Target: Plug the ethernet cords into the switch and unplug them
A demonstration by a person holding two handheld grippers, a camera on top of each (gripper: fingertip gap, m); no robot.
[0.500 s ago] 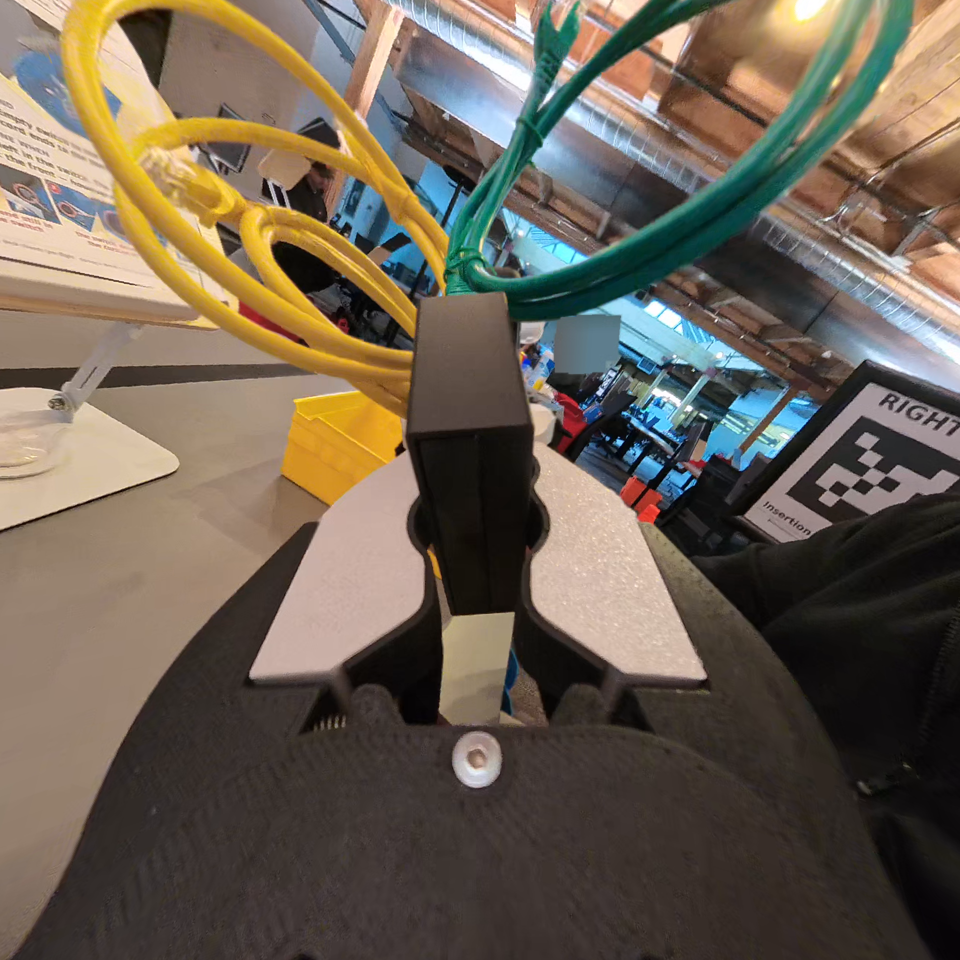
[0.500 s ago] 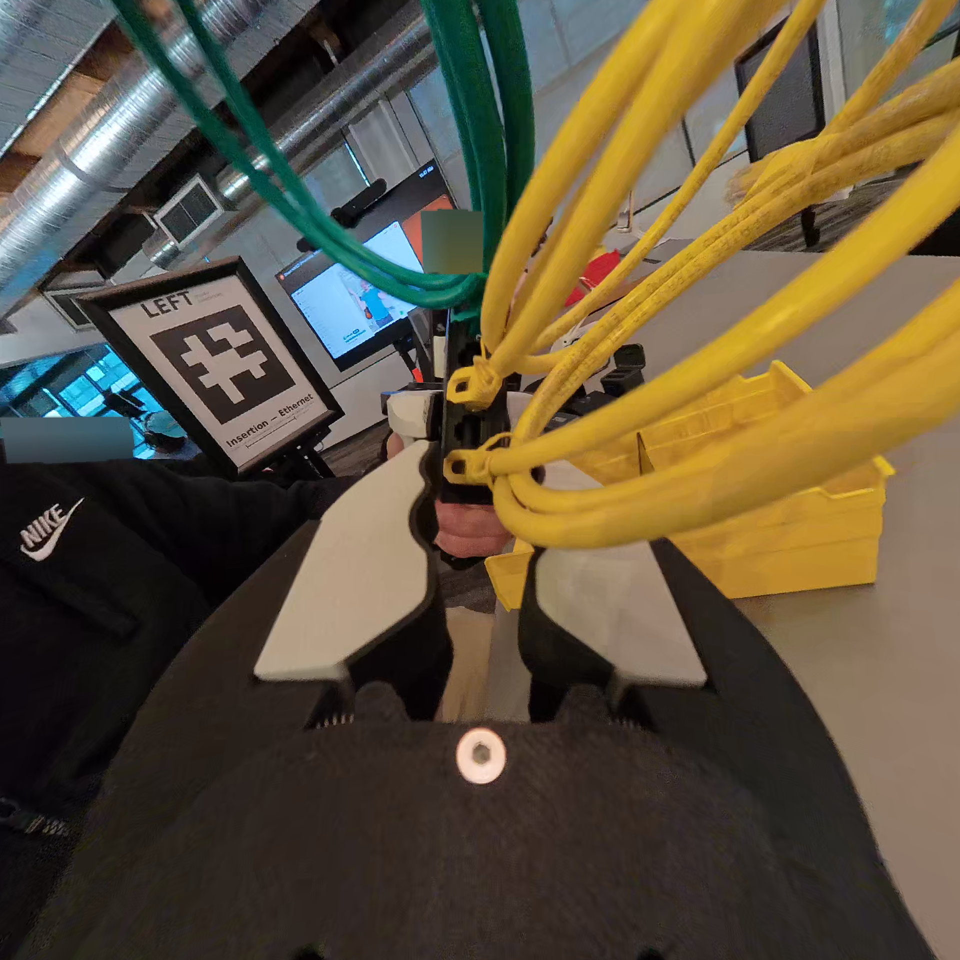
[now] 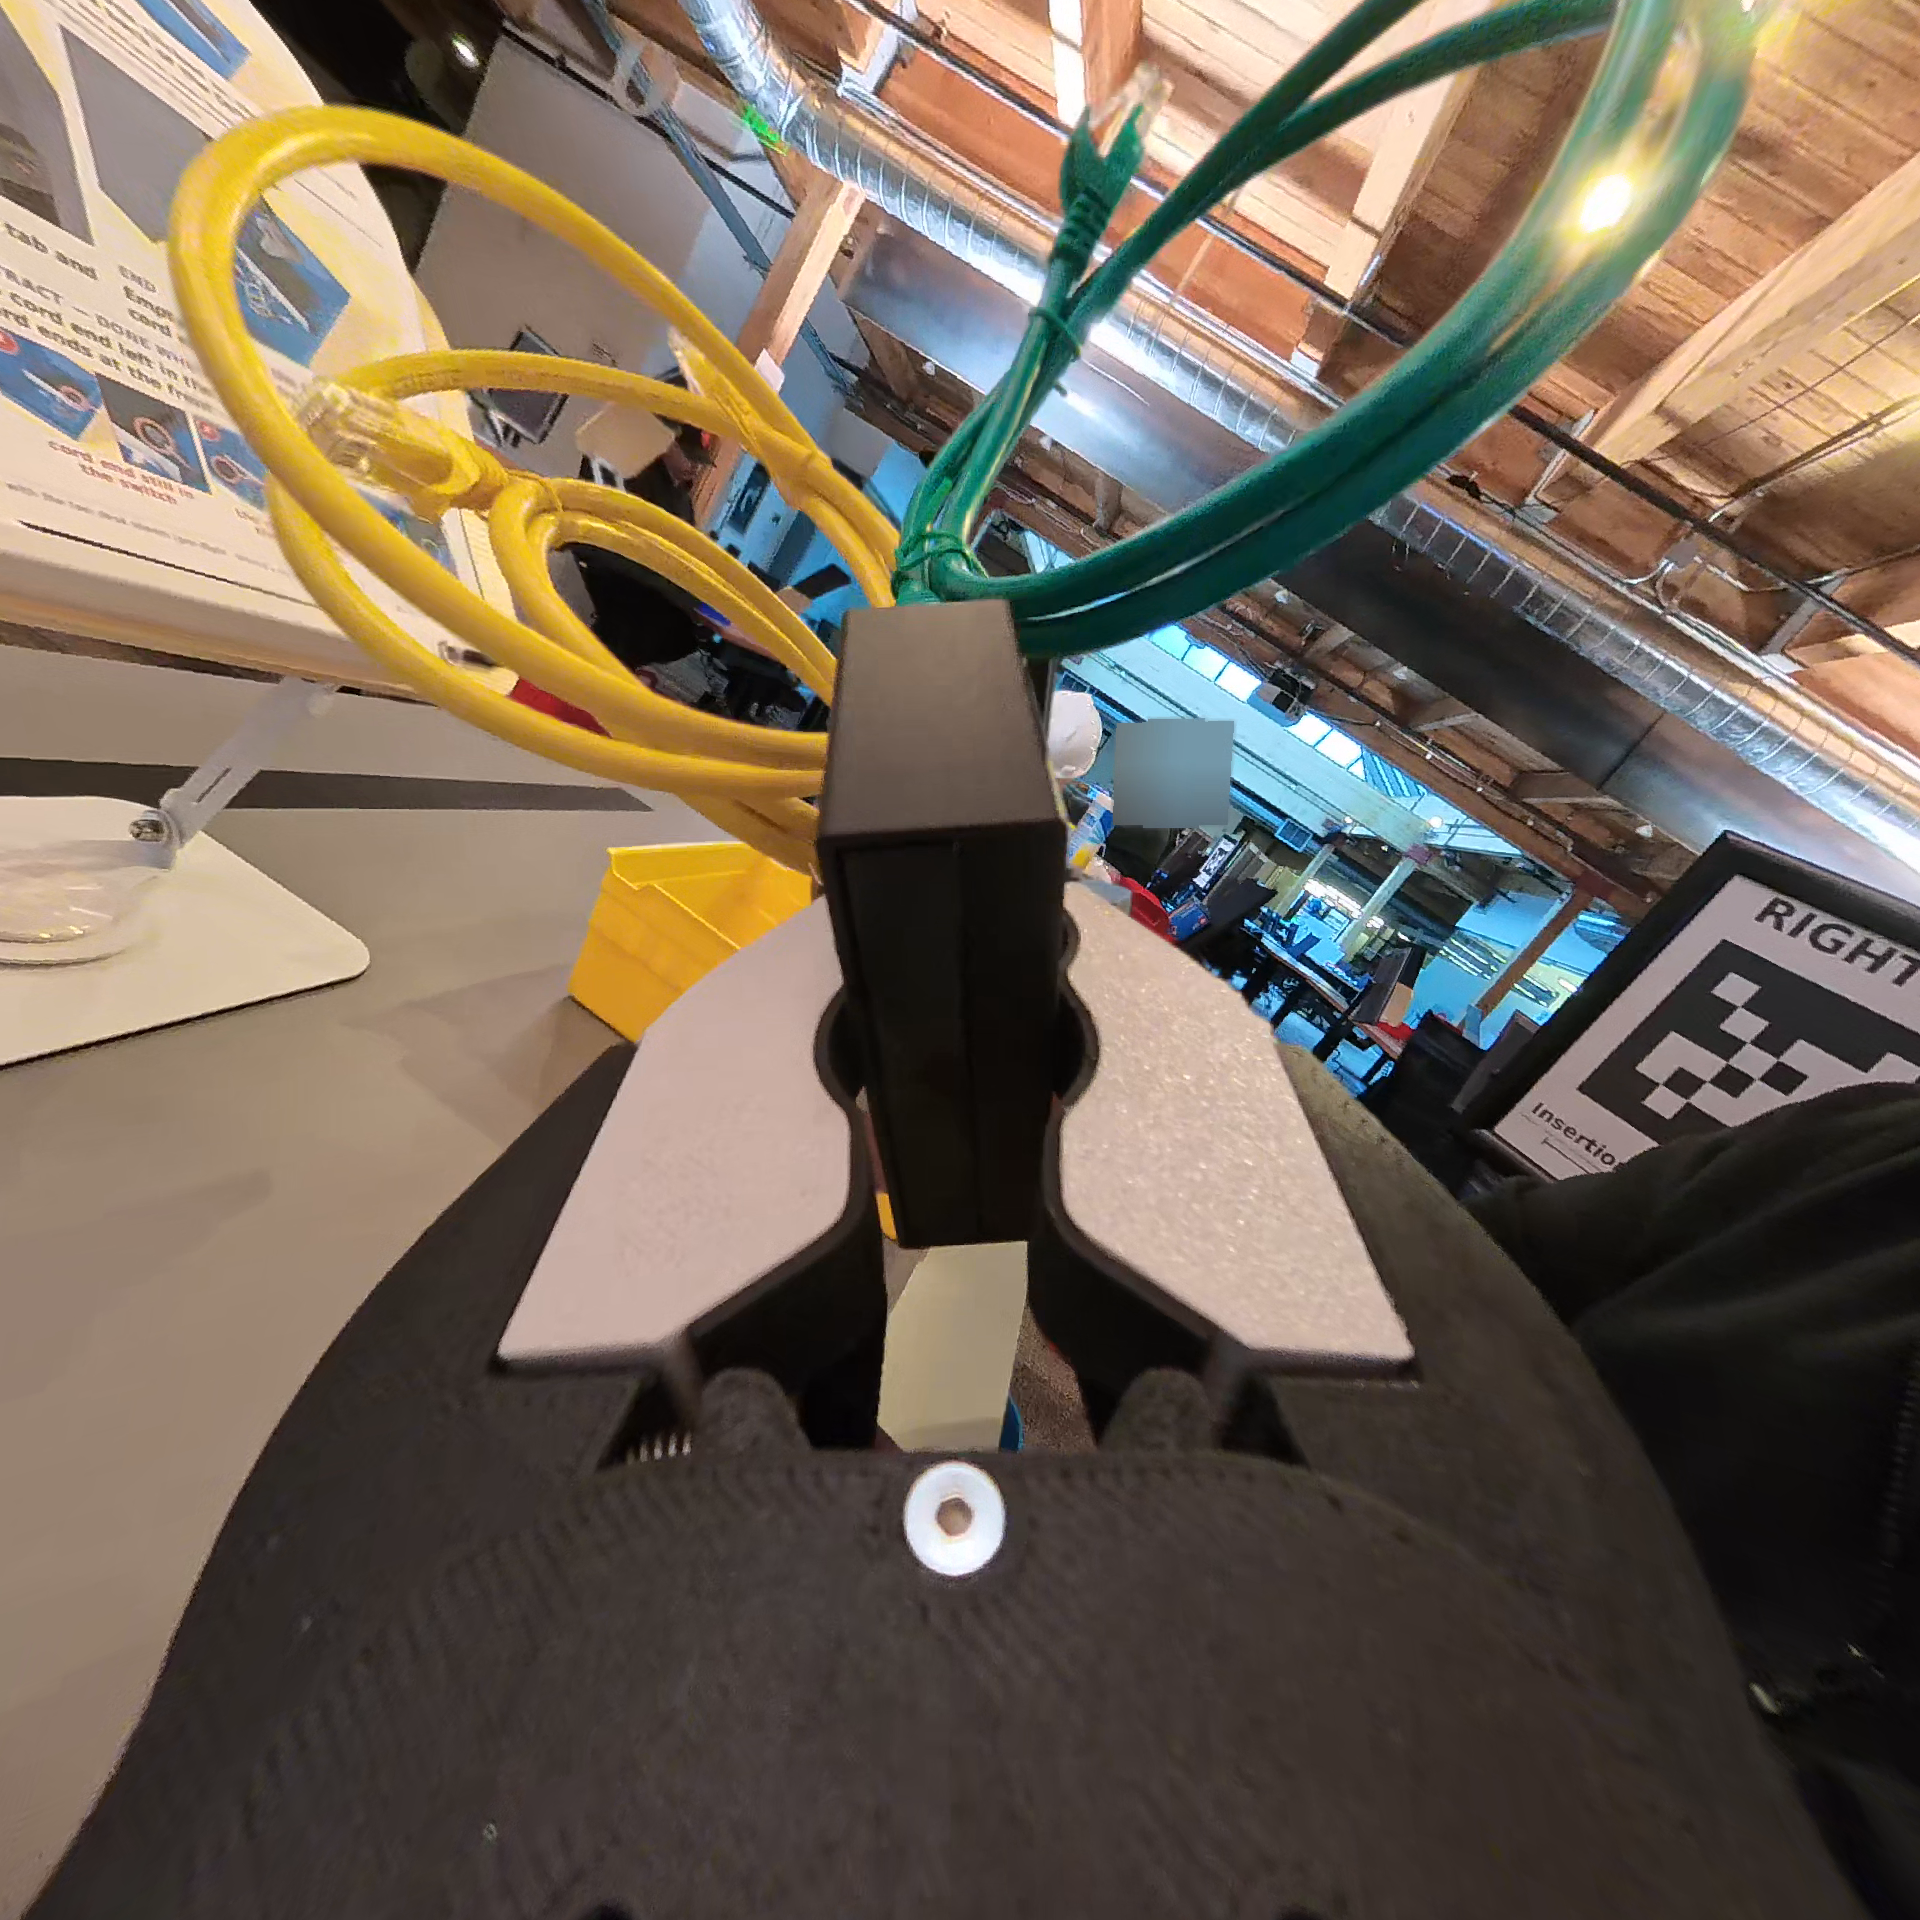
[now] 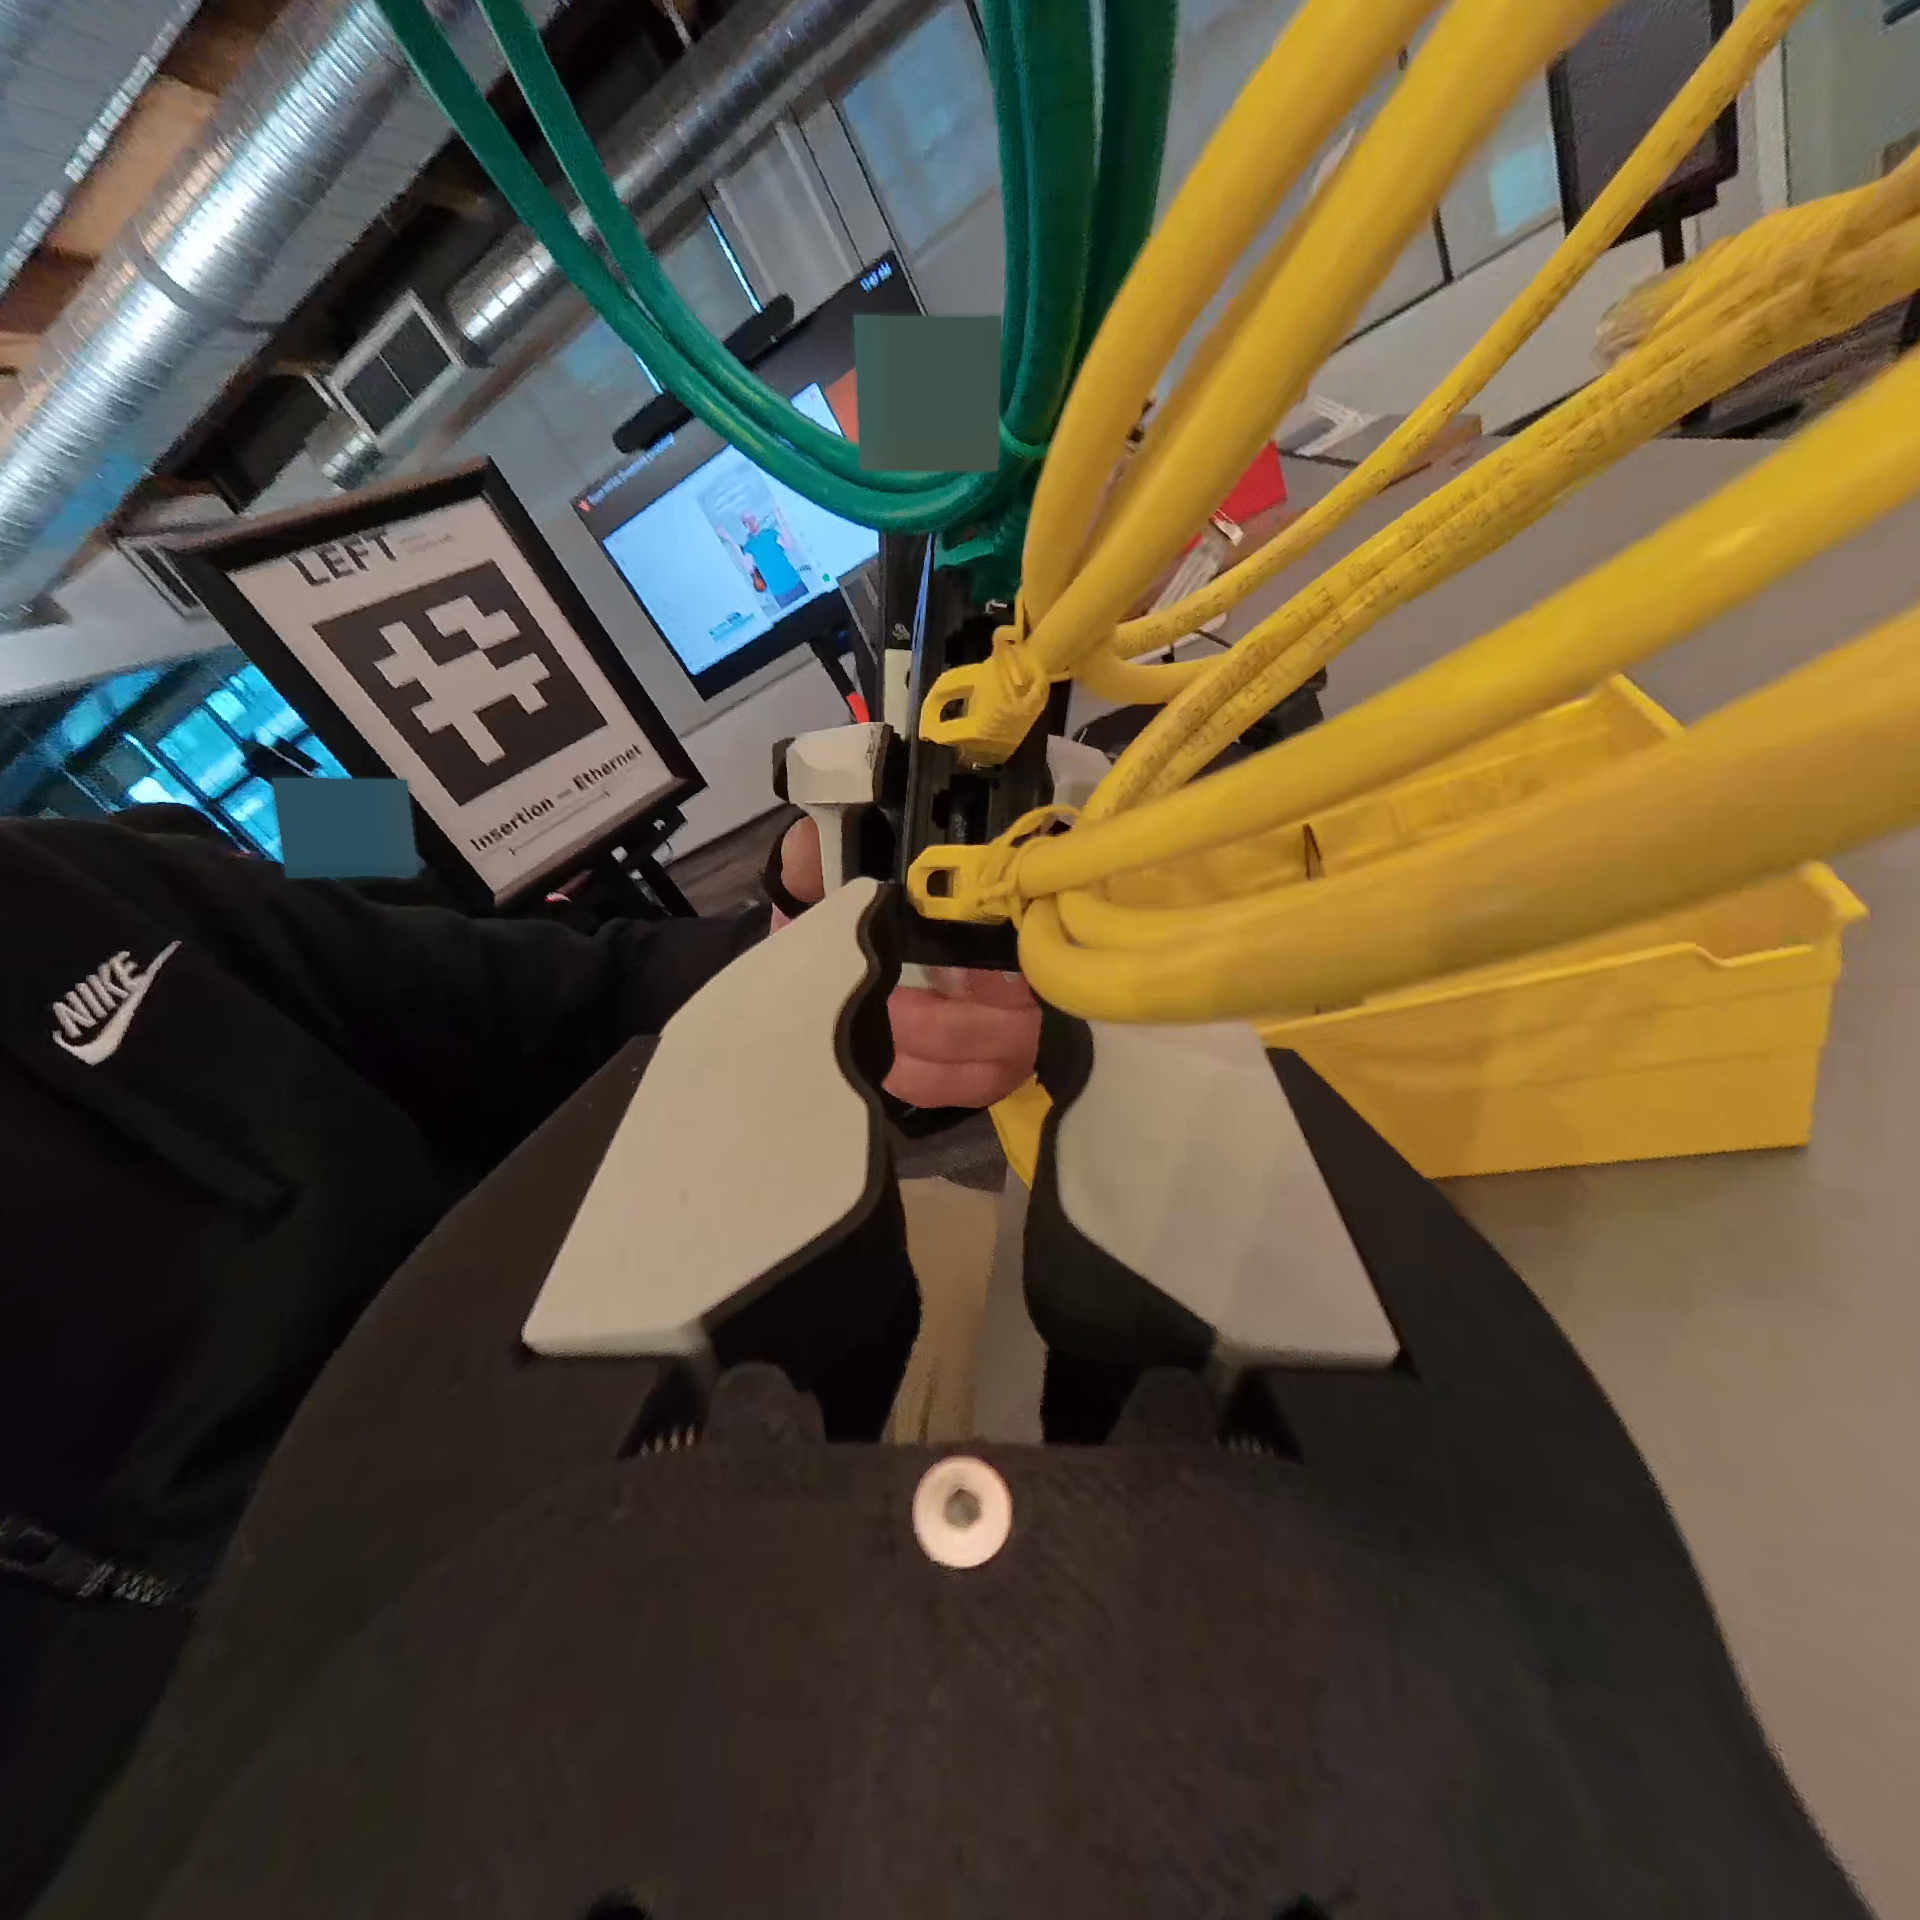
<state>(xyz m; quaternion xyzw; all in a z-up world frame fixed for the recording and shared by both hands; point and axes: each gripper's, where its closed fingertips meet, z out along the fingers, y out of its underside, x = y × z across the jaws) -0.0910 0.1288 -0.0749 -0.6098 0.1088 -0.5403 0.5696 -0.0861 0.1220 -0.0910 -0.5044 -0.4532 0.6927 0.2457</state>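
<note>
My left claw (image 3: 951,1049) is clamped on the black switch (image 3: 935,852), held upright above the grey worktop (image 3: 260,1195). Yellow cords (image 3: 582,582) & green cords (image 3: 1247,499) loop from its top end. My right claw (image 4: 961,997) sits narrowly parted just beside the yellow plugs (image 4: 966,883), gripping nothing. Yellow bin (image 4: 1558,1029) near worktop's far edge.

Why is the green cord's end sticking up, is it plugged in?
Not plugged in. That end of the green cord points up in the air with its clear plug bare, well above the black switch clamped in the left gripper.
</note>
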